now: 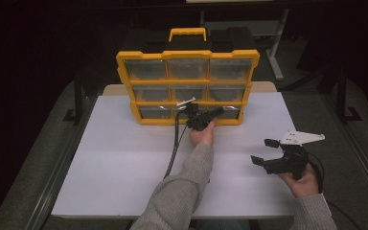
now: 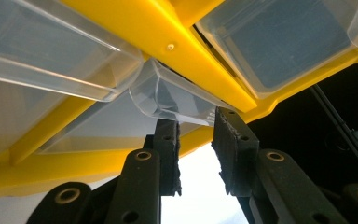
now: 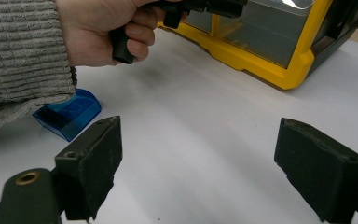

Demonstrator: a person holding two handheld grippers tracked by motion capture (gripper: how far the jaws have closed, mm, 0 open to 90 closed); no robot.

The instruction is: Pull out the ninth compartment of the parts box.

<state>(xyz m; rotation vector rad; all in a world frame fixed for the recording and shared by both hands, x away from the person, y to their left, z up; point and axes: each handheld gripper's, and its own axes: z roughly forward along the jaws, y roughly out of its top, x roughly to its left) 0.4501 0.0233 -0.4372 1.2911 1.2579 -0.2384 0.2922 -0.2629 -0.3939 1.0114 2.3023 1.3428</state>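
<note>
A yellow drawer cabinet [image 1: 188, 86] with clear plastic drawers stands upright at the far side of the white worktop [image 1: 124, 163], a yellow carrying handle [image 1: 187, 33] on top. The left hand-held gripper [image 1: 195, 111] is up against the cabinet's bottom row, at the middle drawer, held by the left hand [image 1: 202, 135] in a grey knitted sleeve [image 1: 182, 191]. In the left gripper view its two black jaws reach up to the curved clear lip of a small drawer [image 2: 168, 95] that sits below a yellow crossbar [image 2: 168, 42]; the pads [image 2: 235, 144] stand on either side of that lip, at its lower edge, with a narrow gap of white worktop between them. Whether they already press on the plastic I cannot tell. The right hand-held gripper [image 1: 262, 152] rests low over the near right part of the worktop, well apart from the cabinet, in the right hand [image 1: 303, 181]; its jaws are spread wide with nothing between them, as the right gripper view shows. That view also shows a small blue plastic bin [image 3: 67, 113] lying on the worktop just beside the left sleeve.
</note>
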